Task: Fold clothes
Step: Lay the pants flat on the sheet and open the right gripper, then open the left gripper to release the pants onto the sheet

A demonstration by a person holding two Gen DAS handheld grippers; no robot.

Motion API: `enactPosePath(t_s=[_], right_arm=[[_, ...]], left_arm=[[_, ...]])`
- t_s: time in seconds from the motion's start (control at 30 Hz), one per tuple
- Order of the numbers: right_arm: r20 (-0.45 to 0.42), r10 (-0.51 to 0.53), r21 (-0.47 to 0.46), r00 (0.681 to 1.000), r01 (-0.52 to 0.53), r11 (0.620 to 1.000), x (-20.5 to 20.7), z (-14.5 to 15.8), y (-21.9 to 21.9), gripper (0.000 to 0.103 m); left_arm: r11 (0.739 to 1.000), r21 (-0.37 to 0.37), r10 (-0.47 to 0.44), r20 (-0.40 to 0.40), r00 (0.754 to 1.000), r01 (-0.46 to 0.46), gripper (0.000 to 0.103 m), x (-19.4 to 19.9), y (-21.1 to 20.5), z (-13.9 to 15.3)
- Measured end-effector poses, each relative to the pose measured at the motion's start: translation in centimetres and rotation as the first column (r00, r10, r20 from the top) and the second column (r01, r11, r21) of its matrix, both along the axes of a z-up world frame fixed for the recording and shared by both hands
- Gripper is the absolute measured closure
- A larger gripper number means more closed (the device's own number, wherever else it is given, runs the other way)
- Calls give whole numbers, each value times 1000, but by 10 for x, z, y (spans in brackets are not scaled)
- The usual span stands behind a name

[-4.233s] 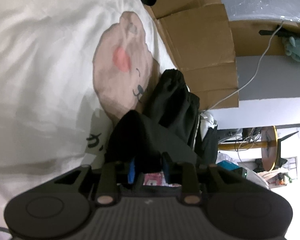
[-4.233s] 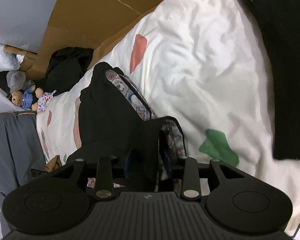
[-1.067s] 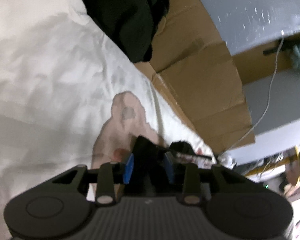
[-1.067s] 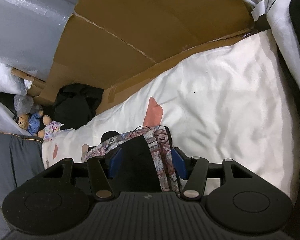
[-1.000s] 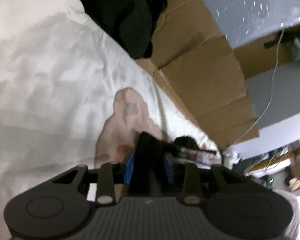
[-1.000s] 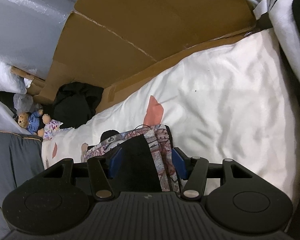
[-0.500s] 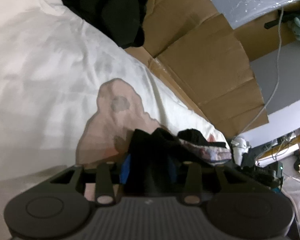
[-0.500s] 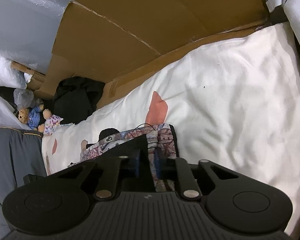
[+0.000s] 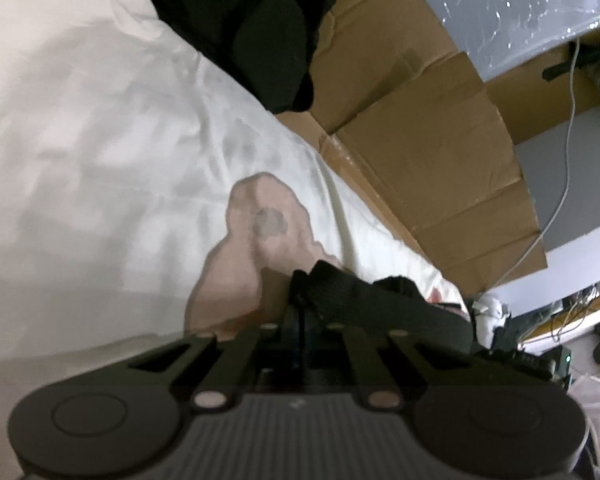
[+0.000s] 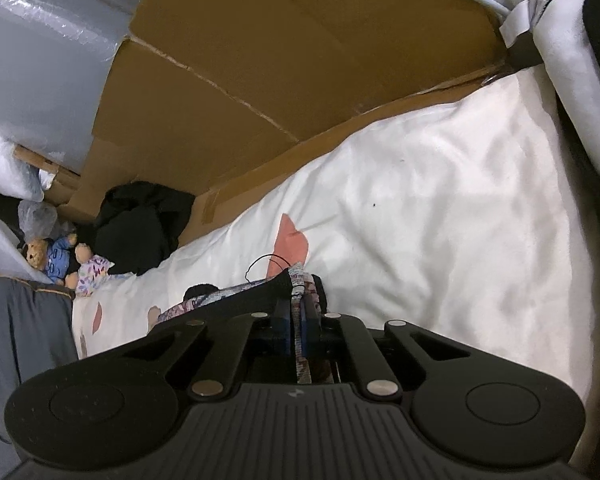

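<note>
While the black garment with the patterned lining (image 10: pixel 260 300) lies low on the white bedsheet (image 10: pixel 440 240), you have it pinched at two edges. The right gripper (image 10: pixel 298 320) is clamped on the patterned hem, and the left gripper (image 9: pixel 296 320) has just closed its jaws onto the black fabric (image 9: pixel 360 300) beside the brown bear print (image 9: pixel 252 248). This looks like the start of a fold: both corners are secured and the cloth is not yet lifted. Next you need to raise both hands together, keep the edge taut between them, and carry it over the rest of the garment so it lands square. Watch the loose black thread (image 10: pixel 264 262) near the right jaws. A black clothes pile (image 9: pixel 240 20) sits farther up the bed, against the cardboard (image 9: pixel 420 140).
</note>
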State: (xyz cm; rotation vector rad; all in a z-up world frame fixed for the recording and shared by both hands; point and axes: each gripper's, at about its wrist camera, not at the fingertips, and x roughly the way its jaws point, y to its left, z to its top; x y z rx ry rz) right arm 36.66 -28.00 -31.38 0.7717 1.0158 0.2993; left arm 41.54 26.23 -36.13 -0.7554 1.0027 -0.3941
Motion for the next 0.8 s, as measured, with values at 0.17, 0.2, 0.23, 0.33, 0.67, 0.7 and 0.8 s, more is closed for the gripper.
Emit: enactPosePath(t_s=[0.17,0.2,0.23,0.33,0.67,0.7,0.8], right_arm=[[-9,-17,-3,1000,17,1000,-2,3,-2,45],[-7,-17,-11,1000,17,1000,-2,4,-3,43],[-5,-18,-19,1000,17,1000,-3,4,-3,43],[-11,-18,-10,1000,18,1000,-4,2,-3,43],[-46,36,-1,998,-36,999,0,-17,8,44],[-51,40,1,998,-40,999,2,-19,10,45],[-57,46,12,997,-45,999,3,-24,14,58]], left_arm=[[1000,-15,23,-23,999,-24,66,-1,3,3],[1000,-13,18,-22,1000,-18,64,-1,2,4],[1000,-7,6,-24,1000,-6,64,-1,1,5],[999,8,-31,-42,999,31,62,0,-6,1],[998,-10,-63,-52,997,63,70,7,-16,-7],[998,-11,-61,-57,997,60,71,8,-17,-8],[998,-29,-51,-75,996,49,75,10,-17,-11]])
